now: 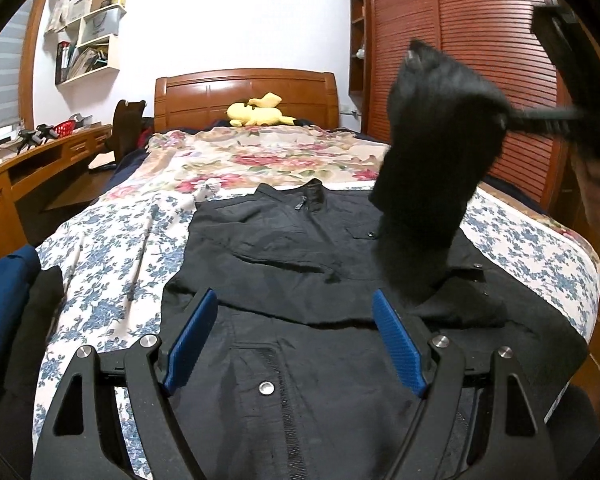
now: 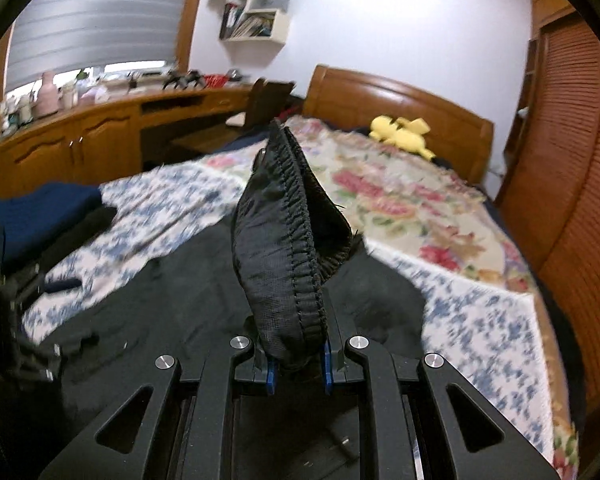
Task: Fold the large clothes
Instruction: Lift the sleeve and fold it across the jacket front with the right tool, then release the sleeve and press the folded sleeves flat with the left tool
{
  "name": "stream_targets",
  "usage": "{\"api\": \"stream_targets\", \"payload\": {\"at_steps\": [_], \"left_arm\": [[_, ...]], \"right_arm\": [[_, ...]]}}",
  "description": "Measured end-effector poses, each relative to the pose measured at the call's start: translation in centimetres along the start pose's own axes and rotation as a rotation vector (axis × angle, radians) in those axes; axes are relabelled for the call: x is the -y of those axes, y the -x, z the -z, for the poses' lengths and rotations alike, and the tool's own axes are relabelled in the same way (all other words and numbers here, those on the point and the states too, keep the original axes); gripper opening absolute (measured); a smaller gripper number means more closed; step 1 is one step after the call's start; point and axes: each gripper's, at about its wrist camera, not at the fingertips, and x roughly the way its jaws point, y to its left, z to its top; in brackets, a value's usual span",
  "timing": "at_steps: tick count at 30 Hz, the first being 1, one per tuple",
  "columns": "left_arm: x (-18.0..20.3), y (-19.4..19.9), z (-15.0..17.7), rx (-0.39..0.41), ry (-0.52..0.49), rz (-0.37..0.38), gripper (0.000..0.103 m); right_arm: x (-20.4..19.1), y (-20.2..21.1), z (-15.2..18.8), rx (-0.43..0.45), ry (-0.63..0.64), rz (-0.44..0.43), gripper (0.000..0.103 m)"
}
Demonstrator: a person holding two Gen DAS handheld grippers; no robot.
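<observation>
A black jacket (image 1: 284,248) lies flat on the bed, collar toward the headboard, one sleeve folded across its chest. My left gripper (image 1: 296,340) hovers open over the jacket's lower half, its blue pads wide apart with nothing between them. My right gripper (image 2: 300,368) is shut on the jacket's elastic sleeve cuff (image 2: 288,240), which sticks up between its pads. In the left wrist view that sleeve (image 1: 432,160) hangs lifted over the jacket's right side, and the right gripper (image 1: 512,118) appears at the right edge, blurred, held by a hand (image 1: 596,196).
The bed (image 1: 112,248) has a blue-flowered sheet and a red-flowered blanket (image 1: 260,156). A yellow plush toy (image 1: 258,112) lies by the headboard. Dark folded clothes (image 2: 44,208) sit at the bed's left edge. A wooden desk (image 2: 100,132) runs along the left; a slatted wardrobe (image 1: 468,64) stands at the right.
</observation>
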Motion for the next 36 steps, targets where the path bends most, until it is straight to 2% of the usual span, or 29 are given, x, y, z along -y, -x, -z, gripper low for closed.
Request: {"api": "stream_targets", "payload": {"at_steps": [5, 10, 11, 14, 16, 17, 21, 27, 34, 36], "left_arm": [[-0.4, 0.0, 0.1, 0.001, 0.004, -0.003, 0.081], [-0.8, 0.1, 0.3, -0.002, 0.003, -0.011, 0.081], [-0.9, 0.1, 0.3, -0.002, 0.005, -0.013, 0.081], [-1.3, 0.2, 0.3, -0.003, 0.011, -0.018, 0.081], [-1.6, 0.2, 0.3, -0.004, 0.018, -0.021, 0.081], [-1.8, 0.3, 0.3, -0.003, 0.022, -0.022, 0.081], [-2.4, 0.4, 0.3, -0.001, 0.040, -0.021, 0.081], [-1.6, -0.5, 0.6, -0.023, 0.031, -0.003, 0.081], [1.4, -1.8, 1.3, -0.079, 0.008, 0.070, 0.081], [2.3, -1.9, 1.5, -0.091, 0.001, 0.097, 0.074]], "right_arm": [[-0.2, -0.2, 1.6, -0.040, 0.001, -0.020, 0.016], [-0.9, -0.9, -0.6, -0.040, -0.020, -0.027, 0.016], [-2.4, -0.6, -1.5, -0.035, -0.019, -0.040, 0.017], [-4.9, -1.3, -1.9, -0.025, -0.041, -0.072, 0.026], [-5.1, -1.2, -0.7, -0.039, -0.075, -0.126, 0.039], [-5.2, -1.2, -0.1, -0.042, -0.081, -0.147, 0.048], [-5.5, -0.8, 2.3, -0.050, -0.091, -0.173, 0.051], [-4.1, -0.8, 5.8, -0.125, -0.134, -0.106, 0.051], [-2.8, -1.1, 8.8, -0.166, -0.178, -0.035, 0.051], [-2.9, -0.8, 9.1, -0.169, -0.190, -0.026, 0.051]]}}
